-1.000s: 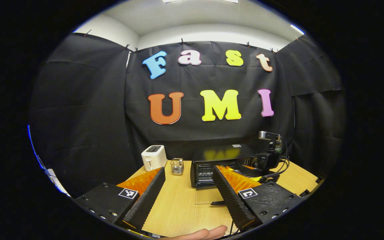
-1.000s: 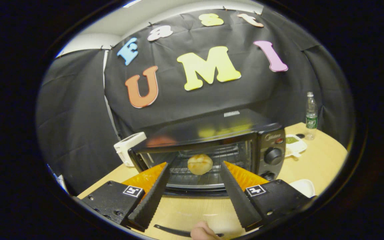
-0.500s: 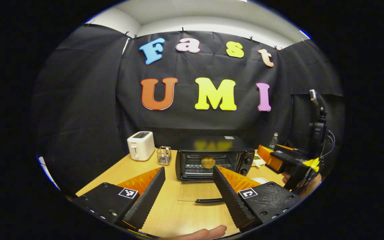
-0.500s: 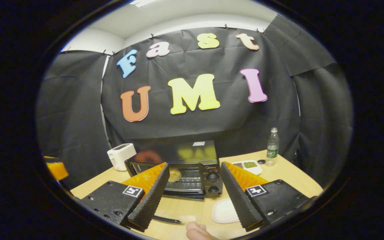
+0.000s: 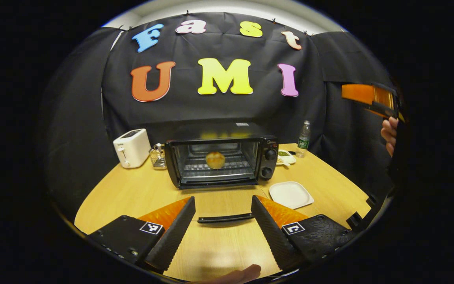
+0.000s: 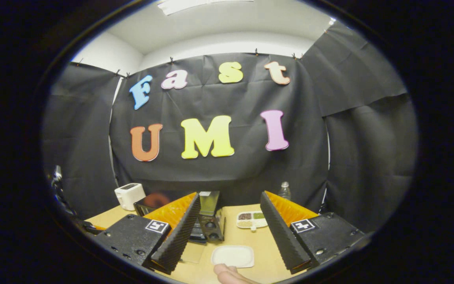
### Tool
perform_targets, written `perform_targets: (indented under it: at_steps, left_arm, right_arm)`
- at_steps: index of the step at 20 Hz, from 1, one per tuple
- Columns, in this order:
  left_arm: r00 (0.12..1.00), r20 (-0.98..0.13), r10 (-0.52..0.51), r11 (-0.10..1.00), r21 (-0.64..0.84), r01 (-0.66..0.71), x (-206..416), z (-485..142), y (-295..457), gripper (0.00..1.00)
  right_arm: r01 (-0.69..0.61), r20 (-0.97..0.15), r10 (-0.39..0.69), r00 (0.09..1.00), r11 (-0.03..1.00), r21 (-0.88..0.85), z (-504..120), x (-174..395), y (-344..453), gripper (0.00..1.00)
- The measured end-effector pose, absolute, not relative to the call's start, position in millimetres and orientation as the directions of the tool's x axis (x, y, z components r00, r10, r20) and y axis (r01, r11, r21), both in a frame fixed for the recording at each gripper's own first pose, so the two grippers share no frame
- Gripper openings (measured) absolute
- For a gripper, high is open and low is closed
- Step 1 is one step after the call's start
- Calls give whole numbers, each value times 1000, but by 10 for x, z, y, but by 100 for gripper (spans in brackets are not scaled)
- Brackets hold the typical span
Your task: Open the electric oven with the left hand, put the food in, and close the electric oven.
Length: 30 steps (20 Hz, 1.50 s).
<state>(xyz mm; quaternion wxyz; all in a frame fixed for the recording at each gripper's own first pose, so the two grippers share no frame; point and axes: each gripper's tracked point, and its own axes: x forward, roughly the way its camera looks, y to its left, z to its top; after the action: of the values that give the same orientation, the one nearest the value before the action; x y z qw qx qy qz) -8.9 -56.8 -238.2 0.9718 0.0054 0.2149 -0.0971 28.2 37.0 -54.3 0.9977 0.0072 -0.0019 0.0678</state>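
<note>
The black electric oven (image 5: 219, 156) stands at the middle of the table with its glass door folded down flat, the door handle (image 5: 225, 217) nearest me. A round bun (image 5: 215, 159) rests on the rack inside. My left gripper (image 5: 223, 201) is open and empty, held back just above the door handle. In the right gripper view the oven (image 6: 210, 223) is partly hidden behind one finger. My right gripper (image 6: 229, 197) is open and empty, well back from it. It also appears raised at the far right, the right gripper (image 5: 353, 94) held by a hand (image 5: 388, 136).
A white plate (image 5: 290, 194) lies right of the oven door. A compartment dish (image 6: 252, 219) and a water bottle (image 5: 304, 138) sit behind it. A white toaster (image 5: 131, 147) and a wire basket (image 5: 156, 156) stand left of the oven.
Both grippers have pulled back from the oven. The right gripper has left the bun on the rack and has risen up and to the right. The door stays down.
</note>
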Motion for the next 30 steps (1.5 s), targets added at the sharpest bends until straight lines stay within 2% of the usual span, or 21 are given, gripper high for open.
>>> perform_targets:
  at_steps: [1, 6, 7, 8, 10, 11, 13, 14, 15, 17, 18, 20, 22, 23, 24, 26, 27, 30]
  left_arm:
    - [880, -435, -191, 980, -31, 197, -74, -2452, -597, 94]
    - [823, -538, -182, 979, -23, 201, -32, -2953, -727, 94]
    - [806, -564, -177, 980, -26, 197, -25, -3083, -750, 94]
    - [793, -584, -174, 981, -29, 194, -28, -3183, -759, 94]
    - [764, -624, -164, 982, -32, 185, -15, -3377, -778, 94]
    - [754, -637, -158, 984, -35, 176, 12, -3455, -778, 94]
    - [736, -659, -154, 986, -55, 157, 56, -3580, -794, 94]
    - [728, -669, -148, 987, -60, 146, 86, -3603, -770, 94]
    - [724, -675, -144, 988, -62, 139, 97, -3625, -767, 94]
    - [720, -679, -141, 989, -65, 133, 125, -3694, -794, 94]
    - [720, -680, -137, 990, -65, 127, 168, -3720, -804, 94]
    - [712, -689, -134, 990, -70, 119, 208, -3770, -813, 94]
    - [706, -698, -120, 992, -62, 107, 252, -3813, -786, 94]
    - [697, -707, -118, 992, -61, 106, 239, -3838, -783, 94]
    - [697, -708, -113, 993, -55, 106, 254, -3831, -787, 94]
    - [698, -709, -98, 994, -31, 109, 266, -3831, -785, 94]
    - [701, -707, -96, 994, -28, 108, 266, -3820, -785, 94]
    - [706, -700, -101, 994, -39, 104, 261, -3775, -796, 94]
  right_arm:
    - [-126, 17, 125, 992, 992, 9, -464, 227, 288, 94]
    - [-109, 118, 102, 988, 993, 54, 37, -87, -6, 94]
    - [-101, 135, 95, 986, 994, 42, 123, -121, -64, 98]
    - [-94, 145, 88, 985, 995, 29, 165, -154, -115, 94]
    - [-91, 155, 90, 984, 996, -1, 200, -211, -117, 94]
    - [-91, 152, 91, 984, 996, -8, 192, -217, -120, 98]
    - [-105, 132, 104, 986, 994, -4, 137, -245, -108, 94]
    - [-107, 122, 105, 987, 994, 3, 94, -244, -120, 98]
    - [-103, 115, 101, 988, 995, 7, 68, -233, -149, 94]
    - [-61, 98, 60, 993, 998, 16, 15, -179, -284, 94]
    - [-43, 95, 41, 995, 999, 22, 5, -161, -336, 98]
    - [-34, 89, 31, 996, 999, 29, -20, -154, -370, 94]
    - [-32, 94, 29, 995, 999, 34, -15, -145, -391, 94]
    - [-34, 94, 31, 995, 999, 36, -14, -144, -397, 98]
    - [-36, 97, 32, 995, 999, 41, -25, -140, -396, 94]
    - [-37, 95, 33, 995, 998, 46, -44, -122, -399, 94]
    - [-39, 90, 35, 995, 998, 43, -74, -108, -397, 98]
    - [-47, 78, 43, 996, 998, 41, -106, -92, -368, 94]
